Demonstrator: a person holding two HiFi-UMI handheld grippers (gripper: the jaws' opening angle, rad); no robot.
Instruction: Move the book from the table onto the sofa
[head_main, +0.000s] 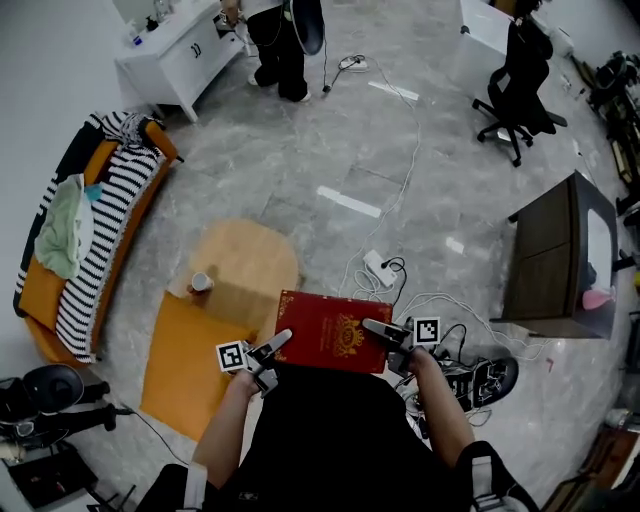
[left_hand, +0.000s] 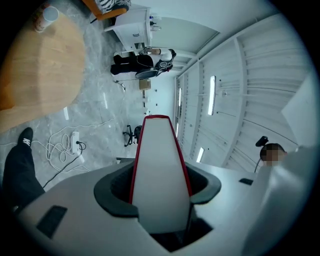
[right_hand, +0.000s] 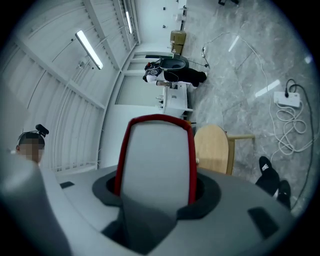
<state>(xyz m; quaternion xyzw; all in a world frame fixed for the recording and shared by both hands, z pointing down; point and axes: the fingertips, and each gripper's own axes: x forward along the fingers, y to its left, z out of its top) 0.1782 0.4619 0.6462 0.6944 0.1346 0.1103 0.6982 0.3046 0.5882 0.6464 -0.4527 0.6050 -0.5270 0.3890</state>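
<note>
One book (head_main: 335, 335), cover up, long axis spanning left gripper (head_main: 275, 347), right gripper (head_main: 382, 331)

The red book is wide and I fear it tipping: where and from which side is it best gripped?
Grip the red book at its two opposite side edges, one gripper from each side, jaws across its thickness. It is broad and flat; the left gripper and right gripper hold it so.
</note>
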